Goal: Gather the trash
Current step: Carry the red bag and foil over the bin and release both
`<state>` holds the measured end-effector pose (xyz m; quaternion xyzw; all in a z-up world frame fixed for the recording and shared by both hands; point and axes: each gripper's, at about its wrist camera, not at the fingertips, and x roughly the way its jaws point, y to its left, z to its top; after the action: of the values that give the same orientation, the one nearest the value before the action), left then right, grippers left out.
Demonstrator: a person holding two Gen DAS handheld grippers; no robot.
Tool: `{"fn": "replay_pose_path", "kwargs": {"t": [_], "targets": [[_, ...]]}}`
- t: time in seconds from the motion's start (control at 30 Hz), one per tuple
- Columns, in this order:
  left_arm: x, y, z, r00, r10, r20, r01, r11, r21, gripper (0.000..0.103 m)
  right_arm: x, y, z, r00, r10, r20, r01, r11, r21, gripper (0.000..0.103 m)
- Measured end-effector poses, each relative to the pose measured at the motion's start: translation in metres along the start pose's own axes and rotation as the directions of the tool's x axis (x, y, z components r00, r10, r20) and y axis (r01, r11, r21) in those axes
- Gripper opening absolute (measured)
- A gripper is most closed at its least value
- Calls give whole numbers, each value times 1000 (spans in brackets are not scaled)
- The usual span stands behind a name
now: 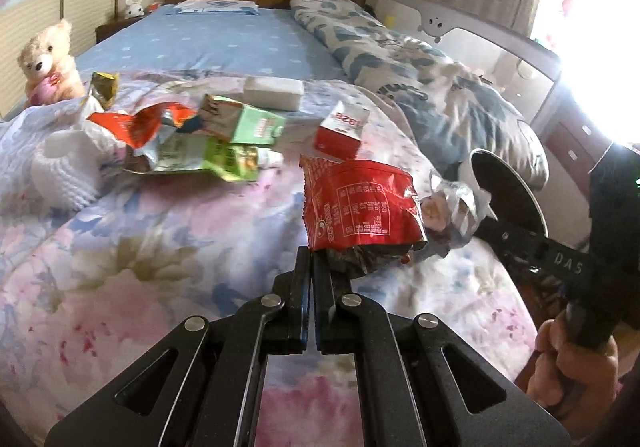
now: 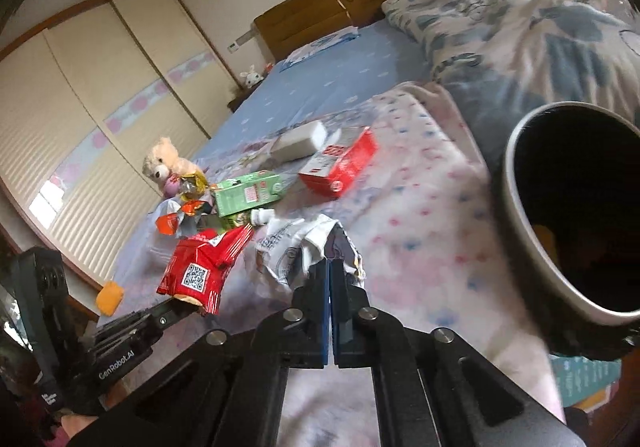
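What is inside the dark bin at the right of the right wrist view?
The bin is mostly black inside. One orange-yellow piece shows near its lower rim; what it is cannot be told. Anything deeper is lost in shadow.

Left gripper [image 1: 311, 259] and right gripper [image 2: 330, 267] both clamp wrappers.

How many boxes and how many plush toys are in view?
Boxes: 3 (red box, green box, white box)
Plush toys: 2 (bear, rabbit)
Total: 5
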<state>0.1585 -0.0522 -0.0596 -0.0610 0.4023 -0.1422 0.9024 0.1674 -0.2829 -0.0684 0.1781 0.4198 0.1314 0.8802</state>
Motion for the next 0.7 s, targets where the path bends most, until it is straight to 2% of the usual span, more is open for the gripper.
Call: {"fn": "replay_pose_path", "kwargs": {"t": [0.13,0.2,0.23,0.27,0.3,0.33,0.43,0.47,0.53,0.57,0.63,0.7], "targets": [[-1,-4,-2,1000,8,-1,-8,1000,9,1,2,-11,-4,1000,12,-17,-11,999,45,9],[1,-1,-2,1000,16,-5,-16,1000,2,1,4,-12,-5,1000,16,-22,-15,999,45,17],[2,0,-2,1000,19,-9,-19,1000,-2,1,7,-11,-6,1000,15,-25,-14,999,43,25],[2,1,-3,1000,22,-13,-22,1000,-5,1,10,-11,-6,1000,6,-29,-5,999,36,48],[3,2,-3,1000,24,-15,-24,1000,-8,1,14,-10,-6,1000,-13,-28,14,999,29,64],[3,2,-3,1000,27,-16,-27,1000,-8,1,17,-10,-6,999,-29,-25,30,999,23,65],[3,3,-2,999,32,-17,-32,999,-2,1,31,-15,-6,998,-44,-51,46,998,37,64],[3,2,-2,999,33,-17,-33,999,0,1,35,-19,-6,997,-39,-60,43,998,54,61],[4,2,-2,999,33,-20,-33,999,1,1,37,-22,-3,998,-35,-43,38,997,65,49],[5,1,-1,999,32,-22,-32,999,1,1,38,-22,-2,998,-28,-48,31,997,66,29],[6,0,-1,999,28,-25,-28,1000,4,1,39,-22,0,999,-15,-45,18,998,68,26],[7,-3,-1,999,23,-26,-23,1000,9,1,36,-20,1,999,-20,-36,22,998,53,15]]}}
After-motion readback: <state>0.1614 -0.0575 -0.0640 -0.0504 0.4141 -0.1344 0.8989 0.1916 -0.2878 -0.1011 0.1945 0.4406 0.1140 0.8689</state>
